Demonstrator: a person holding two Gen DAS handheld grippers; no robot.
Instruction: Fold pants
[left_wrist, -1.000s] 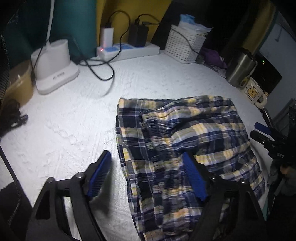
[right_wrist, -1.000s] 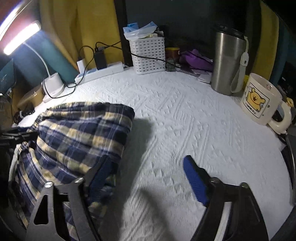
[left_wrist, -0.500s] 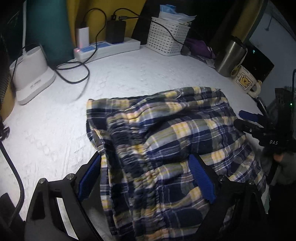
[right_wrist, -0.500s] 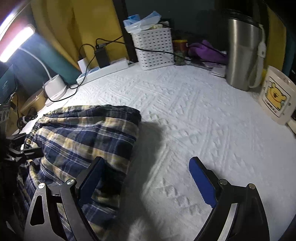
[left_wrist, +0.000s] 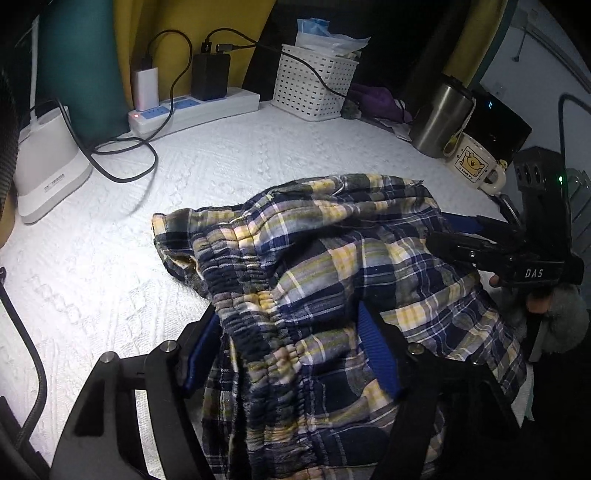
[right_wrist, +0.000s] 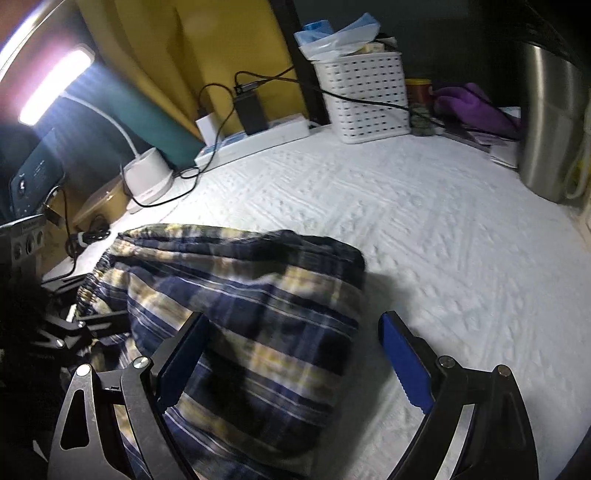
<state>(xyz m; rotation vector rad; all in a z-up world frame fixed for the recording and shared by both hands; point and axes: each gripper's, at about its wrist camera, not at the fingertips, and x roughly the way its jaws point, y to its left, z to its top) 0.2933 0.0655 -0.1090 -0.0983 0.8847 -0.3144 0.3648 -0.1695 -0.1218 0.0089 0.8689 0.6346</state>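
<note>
Pants (left_wrist: 332, 280) now lie bunched between my left gripper (left_wrist: 295, 354) jaws, which are closing on the waistband; right gripper (right_wrist: 295, 365) jaws gape, holding nothing.

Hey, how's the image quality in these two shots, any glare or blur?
Right wrist view: the lamp bar blows out into white glare at upper left, and the plaid pants are smeared by motion blur. Left wrist view: sharper, pants crisp; both views bend at the edges with dark fisheye corners.

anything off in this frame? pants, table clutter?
The plaid pants sit as a lumpy, bunched heap with the elastic waistband crumpled, not a flat fold. Nothing looks spilled, tipped or damaged.
</note>
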